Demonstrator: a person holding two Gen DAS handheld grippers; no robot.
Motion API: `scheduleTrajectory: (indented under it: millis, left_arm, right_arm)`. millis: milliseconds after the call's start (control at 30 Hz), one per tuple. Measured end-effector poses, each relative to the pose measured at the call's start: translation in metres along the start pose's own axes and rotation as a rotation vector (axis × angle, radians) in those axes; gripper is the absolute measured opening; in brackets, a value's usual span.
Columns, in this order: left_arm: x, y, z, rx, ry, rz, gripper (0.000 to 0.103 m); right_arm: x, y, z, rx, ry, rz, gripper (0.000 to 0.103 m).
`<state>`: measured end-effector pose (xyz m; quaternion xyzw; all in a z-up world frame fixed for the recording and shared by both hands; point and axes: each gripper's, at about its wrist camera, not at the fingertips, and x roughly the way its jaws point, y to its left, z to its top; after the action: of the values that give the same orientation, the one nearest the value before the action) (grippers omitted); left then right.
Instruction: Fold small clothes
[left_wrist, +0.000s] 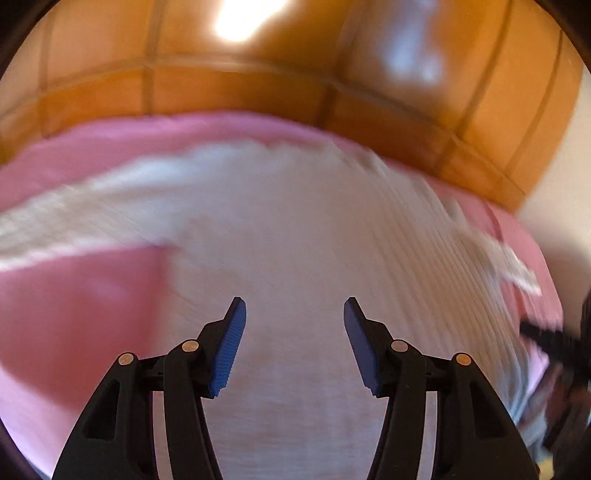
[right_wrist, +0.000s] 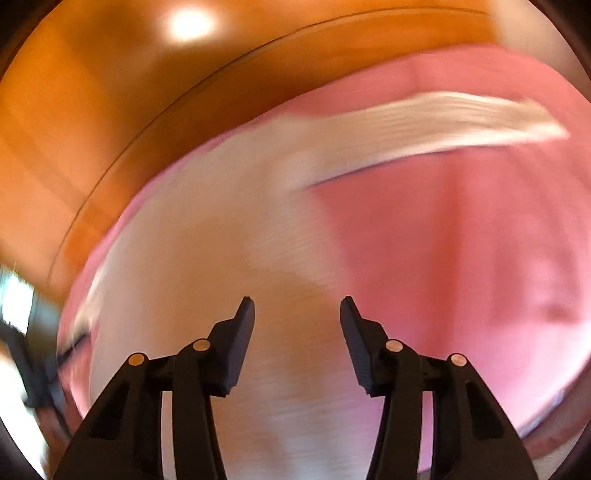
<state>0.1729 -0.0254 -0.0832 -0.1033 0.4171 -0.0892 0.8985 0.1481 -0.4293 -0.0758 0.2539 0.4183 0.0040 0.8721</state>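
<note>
Left wrist — garment (left_wrist: 295, 229) beneath hand-held gripper (left_wrist: 294, 314)

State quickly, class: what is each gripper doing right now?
Left gripper: open, empty, above the white garment.
Right gripper: open, empty.

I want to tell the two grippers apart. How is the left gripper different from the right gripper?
The left gripper has bright blue ribbed pads; the right gripper has dark pads. Below the left gripper there is only the white garment; below the right gripper the garment's edge shows, with the pink cloth beside it. Both are black, stand open with nothing between the pads, and point down at the garment.
</note>
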Motion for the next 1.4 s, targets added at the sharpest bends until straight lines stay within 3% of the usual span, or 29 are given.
scheduleTrajectory:
  millis: [67,167,367,500,533,567,700,800,833,967,1167,1400]
  left_arm:
    - [0.016,-0.013,-0.013,0.039,0.042,0.020,0.054]
    - [0.027,-0.023,-0.025,0.086,0.061,0.068,0.054]
    - [0.029,-0.017,-0.023,0.056,0.084,0.071,0.057]
    - [0.032,-0.023,-0.023,0.065,0.092,0.099,0.058]
    - [0.034,-0.025,-0.023,0.068,0.092,0.107,0.059]
    - [0.035,-0.027,-0.022,0.069,0.093,0.112,0.059]
    - [0.035,-0.026,-0.021,0.071,0.102,0.114,0.059]
    - [0.036,-0.028,-0.021,0.073,0.103,0.120,0.061]
    - [0.036,-0.028,-0.021,0.072,0.103,0.121,0.062]
    - [0.037,-0.029,-0.019,0.069,0.115,0.102,0.069]
    - [0.032,-0.028,-0.013,0.050,0.140,0.039,0.079]
    - [0.015,-0.015,-0.011,-0.006,0.108,0.002,0.096]
  right_arm:
    - [-0.012,-0.065,0.025,0.171,-0.053,-0.039,0.045]
    - [-0.018,-0.131,0.050,0.357,-0.104,-0.053,0.044]
    - [-0.008,-0.209,0.098,0.583,-0.202,-0.069,0.044]
    - [0.010,-0.221,0.124,0.609,-0.208,-0.078,0.041]
    - [0.014,-0.219,0.131,0.592,-0.204,-0.094,0.027]
    - [0.015,-0.218,0.136,0.569,-0.191,-0.118,0.004]
    - [0.012,-0.222,0.161,0.438,-0.177,-0.295,0.004]
    - [0.010,-0.233,0.173,0.453,-0.178,-0.363,0.004]
    - [0.009,-0.232,0.177,0.448,-0.171,-0.347,0.004]
    - [-0.002,-0.180,0.183,0.309,-0.189,-0.236,0.004]
    - [-0.007,-0.062,0.188,0.055,-0.192,-0.055,0.004]
    - [0.040,0.103,0.140,-0.212,-0.097,0.121,0.004]
